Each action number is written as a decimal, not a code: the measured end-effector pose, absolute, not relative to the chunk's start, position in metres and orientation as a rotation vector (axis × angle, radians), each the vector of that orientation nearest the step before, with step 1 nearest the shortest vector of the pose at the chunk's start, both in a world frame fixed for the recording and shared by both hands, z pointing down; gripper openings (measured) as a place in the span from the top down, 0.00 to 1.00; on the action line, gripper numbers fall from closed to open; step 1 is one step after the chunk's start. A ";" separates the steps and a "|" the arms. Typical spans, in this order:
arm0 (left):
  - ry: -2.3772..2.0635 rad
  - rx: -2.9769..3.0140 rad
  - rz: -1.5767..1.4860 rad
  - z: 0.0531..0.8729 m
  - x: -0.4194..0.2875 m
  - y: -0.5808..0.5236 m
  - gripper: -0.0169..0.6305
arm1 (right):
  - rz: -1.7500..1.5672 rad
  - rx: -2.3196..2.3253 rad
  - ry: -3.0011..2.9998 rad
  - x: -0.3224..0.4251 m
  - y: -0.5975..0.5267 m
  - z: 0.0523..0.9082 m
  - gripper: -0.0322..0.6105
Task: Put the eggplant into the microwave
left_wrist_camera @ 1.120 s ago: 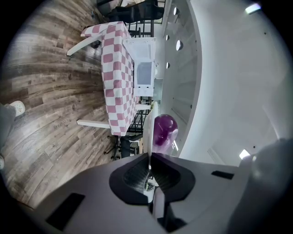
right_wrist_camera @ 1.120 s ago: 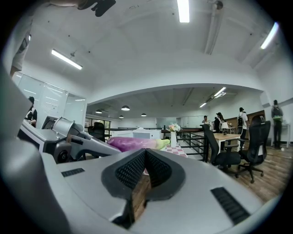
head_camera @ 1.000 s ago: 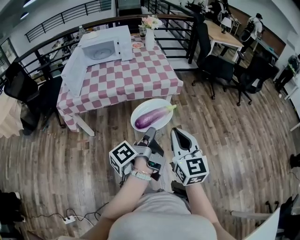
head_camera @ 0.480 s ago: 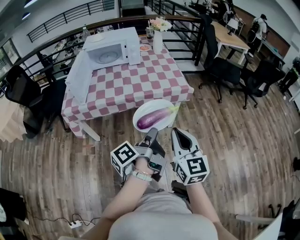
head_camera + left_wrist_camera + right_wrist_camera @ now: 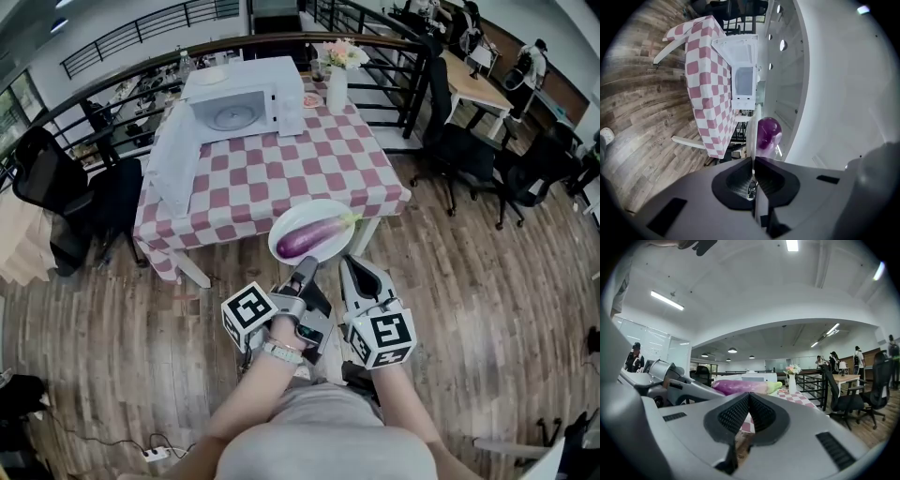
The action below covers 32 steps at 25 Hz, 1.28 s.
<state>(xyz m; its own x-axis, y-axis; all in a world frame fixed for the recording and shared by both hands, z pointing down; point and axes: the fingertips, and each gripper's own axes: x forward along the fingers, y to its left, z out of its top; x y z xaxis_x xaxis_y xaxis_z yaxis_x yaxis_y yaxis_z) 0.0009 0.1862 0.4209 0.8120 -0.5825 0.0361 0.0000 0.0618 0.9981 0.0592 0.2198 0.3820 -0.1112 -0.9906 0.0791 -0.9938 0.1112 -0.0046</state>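
Eggplant [image 5: 309, 239]: glossy, firm, likely roll-prone on plate [image 5: 319, 211], so keep level, later grip mid-body; left gripper [image 5: 305, 267] pinches plate rim, right gripper [image 5: 354, 267] jaws together on nothing.

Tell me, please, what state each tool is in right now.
Left tool: closed on the rim of the white plate.
Right tool: closed, nothing between its jaws.

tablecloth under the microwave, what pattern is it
Pink and white checks on the tablecloth; the head view shows it best.
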 end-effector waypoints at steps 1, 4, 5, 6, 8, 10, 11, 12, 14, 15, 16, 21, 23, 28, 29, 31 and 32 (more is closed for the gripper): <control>-0.503 1.456 -0.473 0.421 -0.003 0.181 0.95 | 0.088 2.053 -2.302 0.056 0.214 0.382 0.91; -0.516 1.456 -0.482 0.420 -0.015 0.164 0.95 | 0.098 2.048 -2.312 0.046 0.197 0.380 0.91; -0.522 1.455 -0.486 0.420 -0.019 0.160 0.95 | 0.099 2.043 -2.316 0.043 0.194 0.380 0.91; -0.528 1.454 -0.491 0.419 -0.023 0.156 0.95 | 0.098 2.034 -2.322 0.039 0.191 0.379 0.91; -0.542 1.453 -0.502 0.418 -0.029 0.147 0.95 | 0.093 2.017 -2.332 0.034 0.186 0.378 0.91; -0.551 1.449 -0.508 0.418 -0.033 0.141 0.95 | 0.100 2.012 -2.333 0.032 0.181 0.379 0.91; -0.554 1.445 -0.511 0.418 -0.034 0.139 0.95 | 0.106 2.011 -2.335 0.032 0.179 0.380 0.91; -0.557 1.440 -0.515 0.419 -0.035 0.137 0.95 | 0.109 2.006 -2.338 0.031 0.177 0.381 0.91; -0.564 1.429 -0.530 0.419 -0.037 0.134 0.95 | 0.105 1.987 -2.349 0.030 0.174 0.382 0.91; -0.568 1.422 -0.538 0.420 -0.037 0.132 0.95 | 0.103 1.978 -2.354 0.029 0.172 0.382 0.91; -0.571 1.415 -0.545 0.422 -0.038 0.129 0.95 | 0.104 1.970 -2.359 0.029 0.170 0.383 0.91; -0.587 1.396 -0.568 0.425 -0.037 0.111 0.95 | 0.121 1.948 -2.380 0.033 0.150 0.390 0.91; -0.597 1.397 -0.580 0.425 -0.036 0.101 0.95 | 0.123 1.941 -2.394 0.035 0.137 0.391 0.91; -0.621 1.405 -0.609 0.420 -0.034 0.071 0.95 | 0.122 1.908 -2.444 0.037 0.105 0.389 0.91; -0.629 1.405 -0.617 0.420 -0.035 0.065 0.95 | 0.120 1.895 -2.454 0.036 0.098 0.389 0.91; -0.645 1.401 -0.633 0.420 -0.036 0.051 0.95 | 0.118 1.874 -2.472 0.035 0.085 0.389 0.91; -0.652 1.400 -0.639 0.420 -0.037 0.045 0.95 | 0.118 1.868 -2.479 0.036 0.078 0.390 0.91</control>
